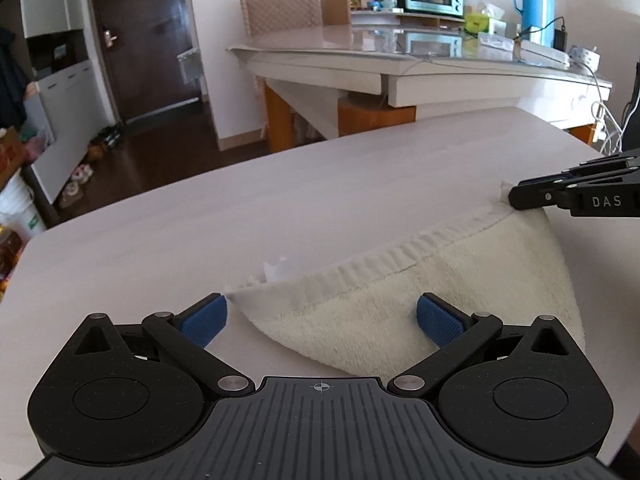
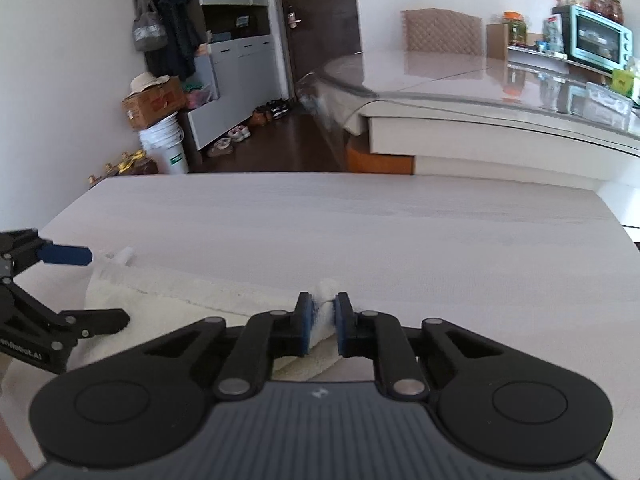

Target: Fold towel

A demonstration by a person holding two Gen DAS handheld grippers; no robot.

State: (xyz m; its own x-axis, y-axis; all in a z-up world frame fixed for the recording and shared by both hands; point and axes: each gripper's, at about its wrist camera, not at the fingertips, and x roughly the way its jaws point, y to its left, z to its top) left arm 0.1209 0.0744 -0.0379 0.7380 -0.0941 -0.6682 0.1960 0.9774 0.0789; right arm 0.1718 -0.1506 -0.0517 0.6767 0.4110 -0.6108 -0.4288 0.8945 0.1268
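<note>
Directly under both cameras sit the black linkage arms of my two tools. Beyond them, in order of size:

Item one: the pale, matte white work table fills the lower half of both views, with its far edge visible.

Item two: the cream terry-cloth towel lies on that table near its close side. Its ribbed hem runs diagonally up toward the right in the left wrist view, and a small frayed white corner pokes out at the hem's lower left end. In the right wrist view the same cloth stretches from my right tool across to my left one.

Item three: my right gripper has its blue-padded fingers drawn close together, pinching a bunched white corner of the towel between them. A tuft of fabric stands up just past the tips. From the left wrist view this tool appears at the right edge, its black tip clamped at the far end of the hem.

Item four: my left gripper stands wide apart. Its left blue pad is just beside the frayed corner, over bare table; its right pad is over the cloth. Neither pad presses fabric, and nothing is gripped.
</note>
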